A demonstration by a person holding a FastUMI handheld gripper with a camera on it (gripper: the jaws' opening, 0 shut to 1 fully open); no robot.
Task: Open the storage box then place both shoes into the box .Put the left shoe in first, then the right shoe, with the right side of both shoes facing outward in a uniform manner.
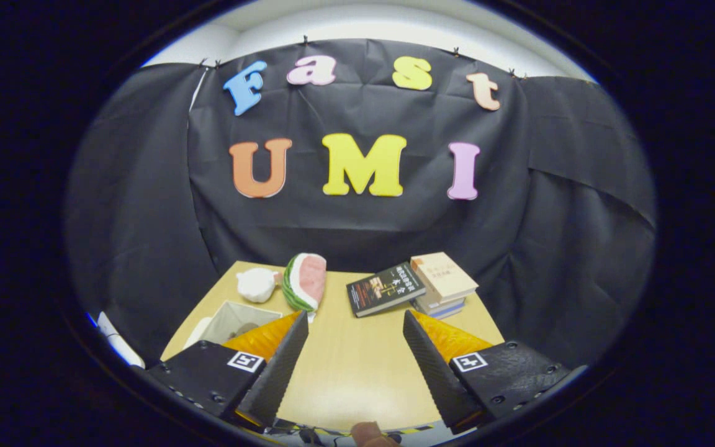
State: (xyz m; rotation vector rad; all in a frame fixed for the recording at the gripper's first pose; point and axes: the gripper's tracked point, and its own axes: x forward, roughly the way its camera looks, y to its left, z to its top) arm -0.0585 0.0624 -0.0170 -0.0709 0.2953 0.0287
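My gripper (355, 347) hangs open over bare table (357, 372), nothing between its fingers. The storage box (233, 321) sits beside my left finger, partly hidden; I could clip its wall swinging over. I can't spot the shoes. The dark book (385, 288) has cover text too small to read.

Box (233, 320) left on table (357, 366); books (441, 282) far right; watermelon (305, 280) behind box.

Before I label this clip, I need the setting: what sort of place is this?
Likely a staged recording booth: black cloth wall, a small wooden table with books and a toy watermelon slice. The tongs hang open over it.
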